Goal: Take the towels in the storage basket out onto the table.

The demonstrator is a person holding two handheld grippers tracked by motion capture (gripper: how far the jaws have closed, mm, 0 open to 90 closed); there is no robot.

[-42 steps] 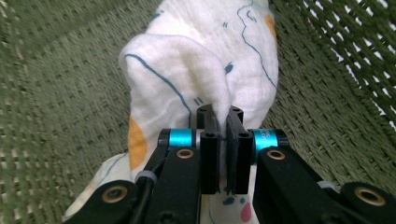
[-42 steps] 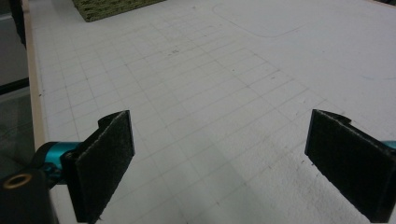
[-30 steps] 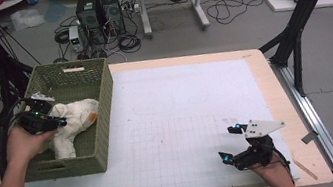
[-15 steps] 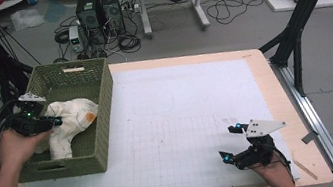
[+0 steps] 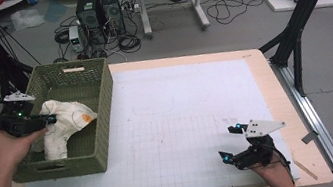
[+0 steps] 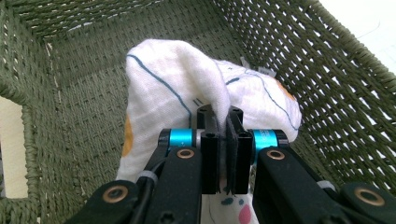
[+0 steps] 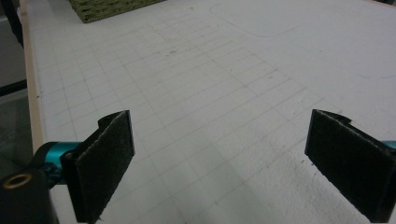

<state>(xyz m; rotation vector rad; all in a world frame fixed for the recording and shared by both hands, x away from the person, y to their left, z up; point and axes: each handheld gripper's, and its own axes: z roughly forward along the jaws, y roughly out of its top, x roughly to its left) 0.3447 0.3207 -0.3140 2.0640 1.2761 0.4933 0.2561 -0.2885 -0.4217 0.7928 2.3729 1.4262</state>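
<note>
My left gripper (image 6: 223, 122) has jaws pinching fold of white cloth (image 6: 187, 84). Since second ago cloth lifted, pulled toward basket (image 5: 101, 109) near-left wall, not yet out. My right gripper (image 5: 238, 140) idle over table (image 5: 184, 121), jaws spread. I judge extraction just begun.
</note>
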